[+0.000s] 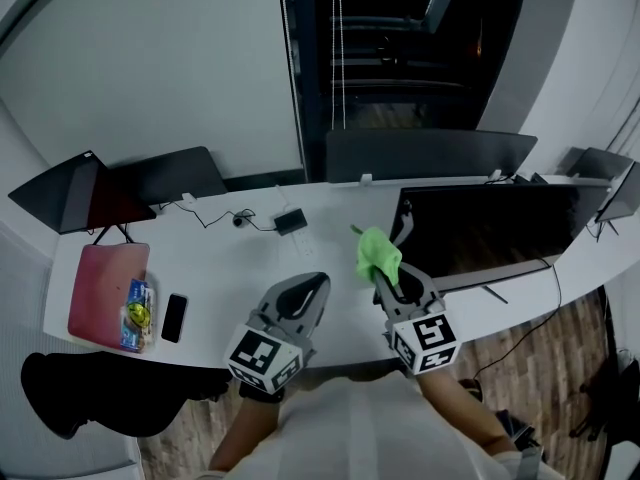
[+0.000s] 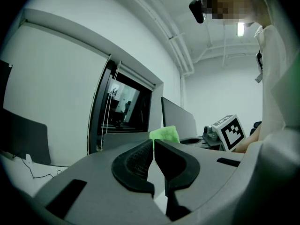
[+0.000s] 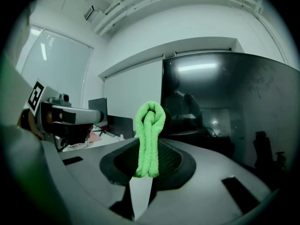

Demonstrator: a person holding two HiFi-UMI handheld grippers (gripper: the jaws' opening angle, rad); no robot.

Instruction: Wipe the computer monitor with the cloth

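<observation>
A folded green cloth (image 1: 378, 254) is pinched in my right gripper (image 1: 388, 273), which is shut on it just left of the dark computer monitor (image 1: 490, 230). In the right gripper view the cloth (image 3: 149, 138) stands upright between the jaws, with the monitor screen (image 3: 229, 107) filling the right side, close by. My left gripper (image 1: 303, 298) hovers over the white desk (image 1: 220, 268), jaws shut with nothing between them. In the left gripper view the gripper (image 2: 153, 146) points toward the cloth (image 2: 165, 134) and the monitor edge (image 2: 177, 118).
A pink laptop (image 1: 105, 290), a snack packet (image 1: 137, 313) and a black phone (image 1: 174, 318) lie at the desk's left. A black adapter (image 1: 291, 221) with cables sits mid-desk. Dark divider panels (image 1: 425, 155) and other monitors (image 1: 70, 193) line the back.
</observation>
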